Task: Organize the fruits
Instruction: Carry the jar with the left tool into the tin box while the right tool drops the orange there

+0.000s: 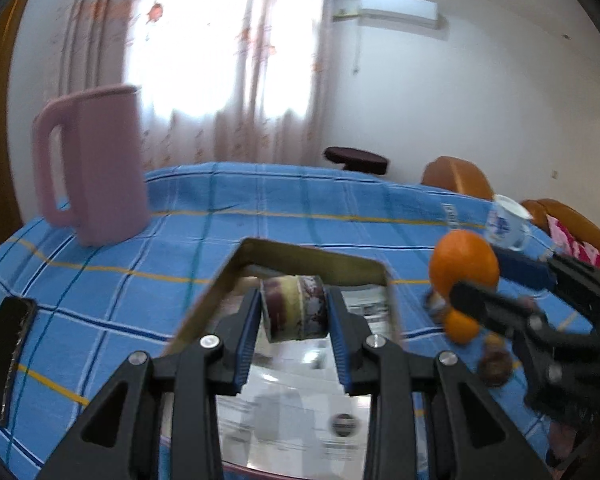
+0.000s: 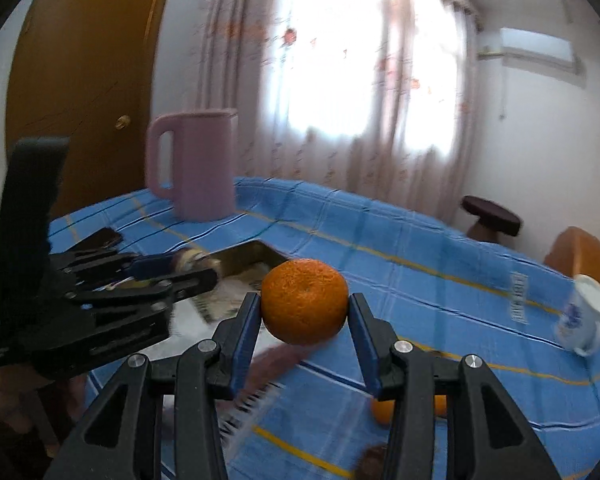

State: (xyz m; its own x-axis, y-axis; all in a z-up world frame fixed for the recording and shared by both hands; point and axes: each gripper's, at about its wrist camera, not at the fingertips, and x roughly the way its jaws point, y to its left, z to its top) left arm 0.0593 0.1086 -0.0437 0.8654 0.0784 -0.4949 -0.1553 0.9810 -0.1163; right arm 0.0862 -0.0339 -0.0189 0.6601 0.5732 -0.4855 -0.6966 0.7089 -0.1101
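Orange [image 2: 305, 301], large: clamped between the pads of the right gripper [image 2: 305, 320], held above the blue checked tablecloth [image 2: 380, 240]. Purple-and-yellow fruit piece [image 1: 294, 307]: gripped by the left gripper [image 1: 294, 320] over the metal tray [image 1: 312, 258]. Small orange [image 1: 461, 326] and dark fruit [image 1: 495, 367]: lying on the cloth beside the tray. Pink jug [image 1: 96, 164], white cup [image 1: 508, 222]: farther back.
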